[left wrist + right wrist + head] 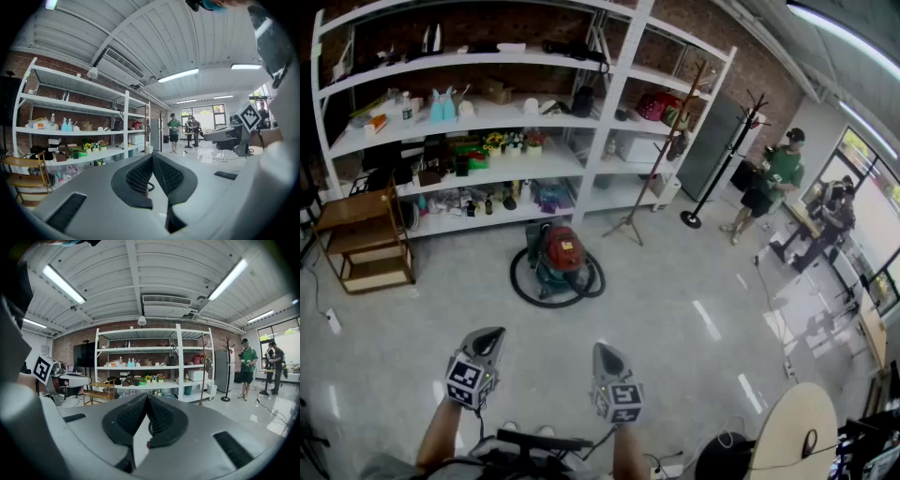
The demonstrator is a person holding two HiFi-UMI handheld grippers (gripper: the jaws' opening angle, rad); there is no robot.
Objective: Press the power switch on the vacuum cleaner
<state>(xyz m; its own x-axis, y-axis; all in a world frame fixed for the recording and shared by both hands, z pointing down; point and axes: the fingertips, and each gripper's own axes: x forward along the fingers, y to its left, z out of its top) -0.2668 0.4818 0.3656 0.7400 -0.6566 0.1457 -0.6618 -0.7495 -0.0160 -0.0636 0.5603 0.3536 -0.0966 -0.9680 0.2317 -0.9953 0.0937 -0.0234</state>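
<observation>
The vacuum cleaner (559, 257), with a red top on a green body, stands on the floor in front of the white shelves, its black hose (528, 287) coiled around it. Both grippers are held low near the person, well short of the vacuum and pointing toward it. My left gripper (491, 335) has its jaws closed tip to tip with nothing between them, as the left gripper view (152, 155) shows. My right gripper (603, 350) is shut and empty too, and its jaws (147, 397) hide most of the vacuum in the right gripper view.
White shelving (581, 141) full of small items lines the back wall. A wooden chair (364, 239) stands at the left, a tripod stand (630, 223) and a coat rack (712, 178) at the right. A person in a green shirt (778, 178) stands beyond. A round table (797, 431) is at the lower right.
</observation>
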